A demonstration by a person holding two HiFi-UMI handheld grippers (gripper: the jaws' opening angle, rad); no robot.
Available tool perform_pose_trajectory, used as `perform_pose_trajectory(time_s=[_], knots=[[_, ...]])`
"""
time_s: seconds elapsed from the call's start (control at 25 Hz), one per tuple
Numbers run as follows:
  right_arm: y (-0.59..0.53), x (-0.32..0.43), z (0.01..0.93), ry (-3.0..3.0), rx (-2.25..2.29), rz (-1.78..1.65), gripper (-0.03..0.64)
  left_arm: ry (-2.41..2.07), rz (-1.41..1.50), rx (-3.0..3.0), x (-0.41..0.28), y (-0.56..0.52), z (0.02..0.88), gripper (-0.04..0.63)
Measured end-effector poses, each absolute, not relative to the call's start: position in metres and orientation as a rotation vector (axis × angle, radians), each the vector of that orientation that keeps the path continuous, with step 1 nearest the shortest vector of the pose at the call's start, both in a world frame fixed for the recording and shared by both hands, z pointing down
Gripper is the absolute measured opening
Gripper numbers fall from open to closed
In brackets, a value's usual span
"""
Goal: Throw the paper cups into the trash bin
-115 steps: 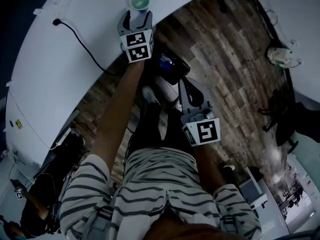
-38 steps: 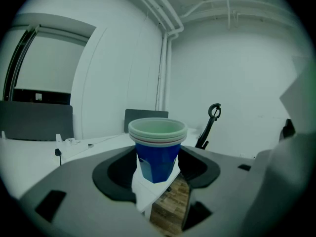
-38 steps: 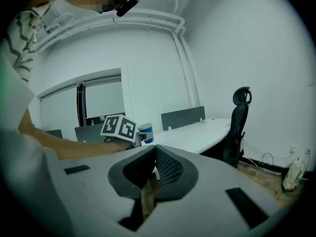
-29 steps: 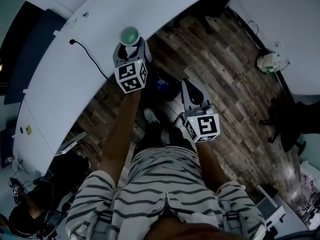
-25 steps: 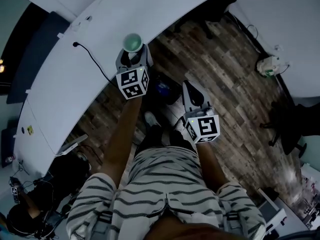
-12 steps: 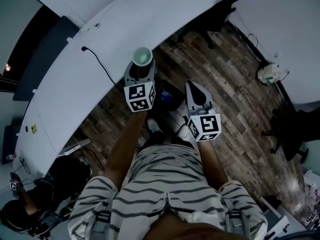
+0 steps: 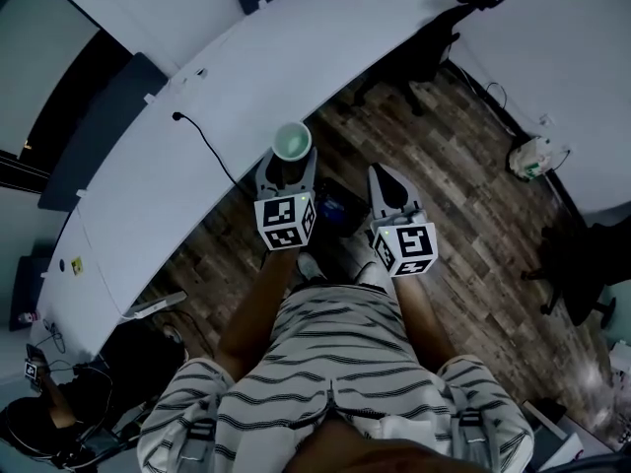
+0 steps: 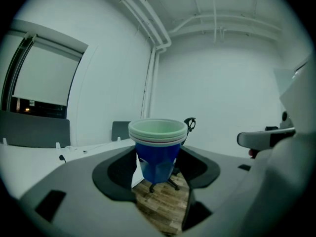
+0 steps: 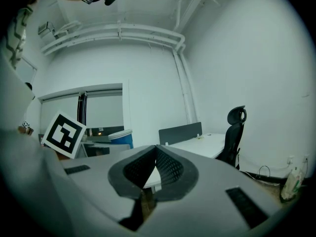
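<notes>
A stack of blue paper cups (image 8: 158, 149) with white rims stands upright between the jaws of my left gripper (image 8: 159, 168), which is shut on it. In the head view the cups (image 7: 292, 142) show from above, held over the edge of the white desk (image 7: 158, 195), with the left gripper (image 7: 287, 170) under them. My right gripper (image 7: 387, 187) is beside it over the wooden floor, its jaws meeting at the tips with nothing between them (image 9: 155, 154). The cups (image 9: 120, 137) also show at the left of the right gripper view. No trash bin is in view.
A long curved white desk with a black cable (image 7: 212, 156) runs along the left. A black office chair (image 7: 434, 42) stands at the desk's far end. A white bag (image 7: 532, 156) lies on the wooden floor (image 7: 473, 215) at the right. Another chair base (image 7: 572, 274) is further right.
Both grippers have drawn back from the desk toward my body, the left one carrying the cups with it. The view has swung so that more of the room's far end shows.
</notes>
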State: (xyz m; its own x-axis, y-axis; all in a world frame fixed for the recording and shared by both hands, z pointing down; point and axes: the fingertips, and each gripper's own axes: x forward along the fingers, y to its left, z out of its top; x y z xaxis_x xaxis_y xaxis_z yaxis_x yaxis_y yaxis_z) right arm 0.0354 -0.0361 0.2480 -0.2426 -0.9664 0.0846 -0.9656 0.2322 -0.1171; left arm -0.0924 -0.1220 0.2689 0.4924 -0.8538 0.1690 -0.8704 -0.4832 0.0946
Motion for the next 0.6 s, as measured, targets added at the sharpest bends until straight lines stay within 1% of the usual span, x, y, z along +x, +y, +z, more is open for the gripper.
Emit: perform_pose_trajectory(time_s=[0.6], knots=[[-0.042,0.043,0.248,2.472,-1.932,-0.215,0.015,-1.414,0.136,2.615,-0.080,-0.092,0.261,0.279]])
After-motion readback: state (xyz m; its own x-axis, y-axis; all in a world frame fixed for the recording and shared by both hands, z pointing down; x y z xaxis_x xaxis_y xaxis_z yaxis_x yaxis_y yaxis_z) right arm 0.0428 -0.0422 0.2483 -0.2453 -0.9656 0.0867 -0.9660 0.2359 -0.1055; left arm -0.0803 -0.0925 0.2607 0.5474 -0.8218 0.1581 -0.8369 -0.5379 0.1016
